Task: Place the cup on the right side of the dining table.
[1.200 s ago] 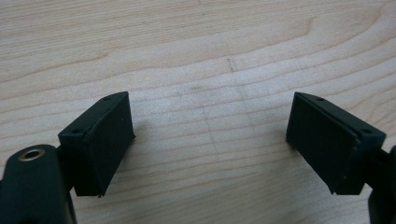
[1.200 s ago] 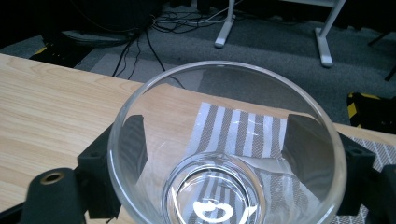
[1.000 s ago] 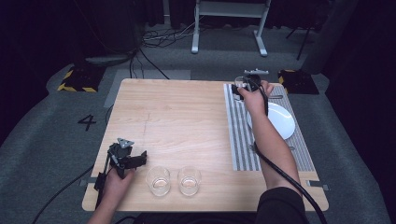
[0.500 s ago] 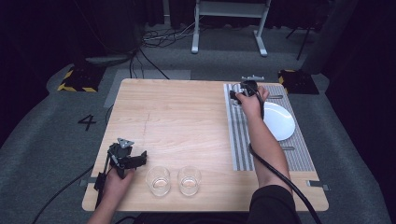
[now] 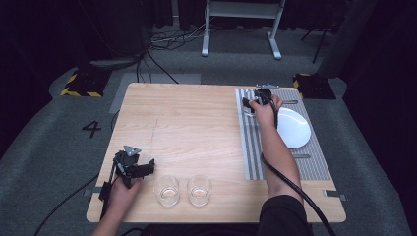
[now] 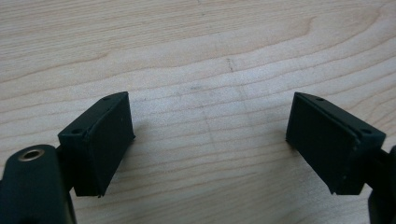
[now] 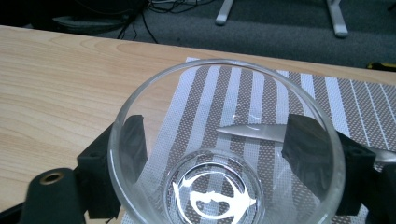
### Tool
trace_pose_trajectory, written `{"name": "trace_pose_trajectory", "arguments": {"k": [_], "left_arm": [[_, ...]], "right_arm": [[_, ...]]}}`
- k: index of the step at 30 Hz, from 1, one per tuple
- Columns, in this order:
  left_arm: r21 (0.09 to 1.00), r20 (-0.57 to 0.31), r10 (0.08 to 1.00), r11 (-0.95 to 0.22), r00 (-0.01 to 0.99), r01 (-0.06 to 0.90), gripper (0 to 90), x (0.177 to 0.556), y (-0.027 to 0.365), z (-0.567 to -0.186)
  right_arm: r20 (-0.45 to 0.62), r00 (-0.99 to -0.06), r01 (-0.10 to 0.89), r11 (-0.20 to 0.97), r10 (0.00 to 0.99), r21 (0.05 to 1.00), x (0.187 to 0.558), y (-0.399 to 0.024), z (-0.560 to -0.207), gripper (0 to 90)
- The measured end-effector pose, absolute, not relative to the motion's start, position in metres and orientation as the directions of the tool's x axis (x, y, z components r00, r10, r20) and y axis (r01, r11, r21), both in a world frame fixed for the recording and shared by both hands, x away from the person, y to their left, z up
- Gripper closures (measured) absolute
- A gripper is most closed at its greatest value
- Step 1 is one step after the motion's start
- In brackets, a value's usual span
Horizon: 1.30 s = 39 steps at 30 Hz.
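So my right gripper [image 7: 219, 154] has slid toward 11 o'clock along the striped mat [image 5: 255, 147] over the last second, clamped on a clear glass [image 7: 224, 149]. Probably placing it beside the plate [image 5: 293, 128]. A knife [image 7: 257, 132] lies just behind, mat edge close. Left gripper [image 6: 210, 144] sits wide open, empty, two glasses [image 5: 184, 189] nearby.

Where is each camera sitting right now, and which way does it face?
High view: above the person's side, looking forward and down on the table; both forearms show.
Left gripper view: on the left gripper, facing bare wood; its fingers spread.
Right gripper view: on the right gripper, facing the striped mat; fingers flank a glass.
Shared: the wooden tabletop.
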<state>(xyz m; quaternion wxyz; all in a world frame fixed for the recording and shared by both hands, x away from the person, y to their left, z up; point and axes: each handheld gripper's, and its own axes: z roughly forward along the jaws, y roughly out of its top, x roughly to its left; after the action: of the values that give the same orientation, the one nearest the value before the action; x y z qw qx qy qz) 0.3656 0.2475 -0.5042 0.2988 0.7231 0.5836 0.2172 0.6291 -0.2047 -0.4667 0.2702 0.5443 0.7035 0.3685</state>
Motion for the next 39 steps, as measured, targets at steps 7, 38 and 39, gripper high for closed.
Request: {"name": "trace_pose_trajectory", "arguments": {"k": [7, 38, 39], "left_arm": [[0.686, -0.035, 0.974, -0.14, 0.224, 0.714, 15.1, 0.366, 0.247, -0.504], [0.687, -0.035, 0.971, -0.147, 0.234, 0.711, 15.3, 0.367, 0.247, -0.504], [0.687, -0.035, 0.971, -0.148, 0.235, 0.711, 15.2, 0.367, 0.247, -0.504]], "right_arm": [[0.004, -0.291, 0.579, 0.173, 0.957, 0.797, 0.628, -0.205, -0.467, 18.9], [-0.045, -0.339, 0.53, 0.231, 0.94, 0.816, 0.582, -0.212, -0.403, 16.2], [-0.046, -0.341, 0.529, 0.233, 0.939, 0.816, 0.58, -0.213, -0.401, 16.2]]}}
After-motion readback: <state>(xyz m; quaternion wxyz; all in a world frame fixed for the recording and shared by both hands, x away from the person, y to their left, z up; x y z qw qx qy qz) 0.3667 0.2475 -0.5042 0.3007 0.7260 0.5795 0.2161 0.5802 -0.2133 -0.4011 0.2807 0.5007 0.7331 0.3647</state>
